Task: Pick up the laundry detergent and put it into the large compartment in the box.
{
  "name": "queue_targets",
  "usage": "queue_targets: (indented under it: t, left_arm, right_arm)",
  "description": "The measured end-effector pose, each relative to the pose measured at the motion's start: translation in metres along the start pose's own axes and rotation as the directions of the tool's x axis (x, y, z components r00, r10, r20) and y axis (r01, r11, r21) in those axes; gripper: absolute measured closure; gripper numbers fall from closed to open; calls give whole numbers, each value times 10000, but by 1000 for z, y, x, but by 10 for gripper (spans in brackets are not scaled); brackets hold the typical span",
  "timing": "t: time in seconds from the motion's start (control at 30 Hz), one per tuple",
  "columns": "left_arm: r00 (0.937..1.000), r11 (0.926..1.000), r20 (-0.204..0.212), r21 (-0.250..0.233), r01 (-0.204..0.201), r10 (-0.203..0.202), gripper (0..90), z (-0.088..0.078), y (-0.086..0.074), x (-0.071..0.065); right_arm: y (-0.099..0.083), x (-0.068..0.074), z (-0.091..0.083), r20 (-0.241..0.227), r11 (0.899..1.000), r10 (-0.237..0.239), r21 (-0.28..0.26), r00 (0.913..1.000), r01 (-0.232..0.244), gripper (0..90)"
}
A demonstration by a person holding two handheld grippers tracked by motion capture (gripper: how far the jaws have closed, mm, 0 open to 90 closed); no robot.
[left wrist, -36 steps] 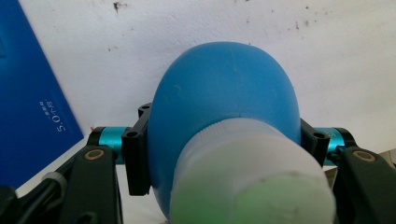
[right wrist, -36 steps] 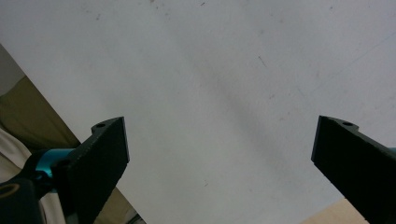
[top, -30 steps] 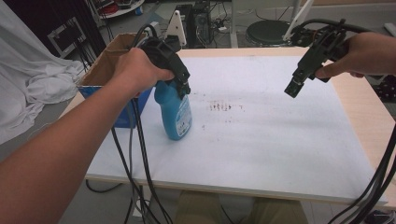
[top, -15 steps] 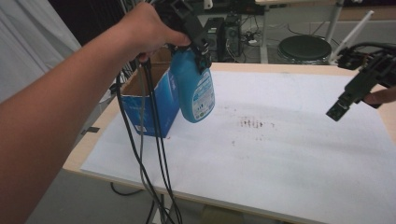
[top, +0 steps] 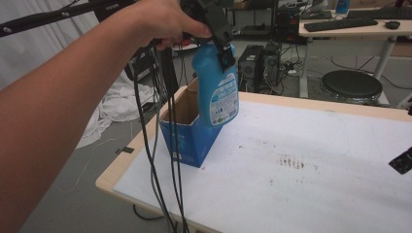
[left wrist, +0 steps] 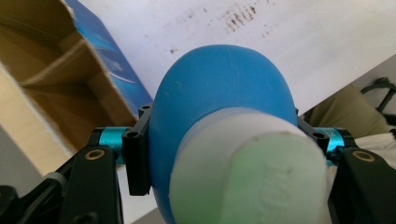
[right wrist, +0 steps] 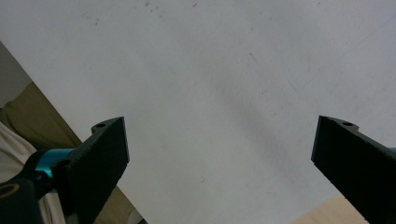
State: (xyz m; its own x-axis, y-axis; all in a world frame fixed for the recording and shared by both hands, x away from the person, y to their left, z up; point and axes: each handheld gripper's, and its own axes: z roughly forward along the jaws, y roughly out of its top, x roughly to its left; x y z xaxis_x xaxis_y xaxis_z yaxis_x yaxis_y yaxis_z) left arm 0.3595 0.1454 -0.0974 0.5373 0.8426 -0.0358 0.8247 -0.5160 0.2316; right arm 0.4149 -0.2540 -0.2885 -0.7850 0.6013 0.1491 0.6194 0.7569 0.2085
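We've got the blue bottle (top: 216,92) clamped in our left gripper (left wrist: 219,144), hanging over the open box (top: 187,131); a slip drops it. Right gripper (right wrist: 219,154) gapes wide, empty.

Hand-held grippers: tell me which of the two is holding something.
The left hand-held gripper: its jaws clamp the neck of the blue bottle, lifted beside the open cardboard box. The right hand-held gripper is spread open with nothing between its jaws, above the white table.
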Motion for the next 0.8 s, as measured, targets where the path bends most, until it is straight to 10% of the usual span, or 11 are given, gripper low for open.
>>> queue_targets:
  t: [0.47, 0.8]
  left_arm:
    - [9833, 9830, 105, -256, -1816, 1819, 379, -35, -12, 38]
    - [9573, 9579, -375, -80, -2870, 2865, 380, -31, -15, 59]
  right_arm:
    - [-3, -5, -2, -41, 9997, 198, -149, 9998, -199, 31]
    - [-4, -5, -3, -80, 9993, 340, -126, 9994, -341, 31]
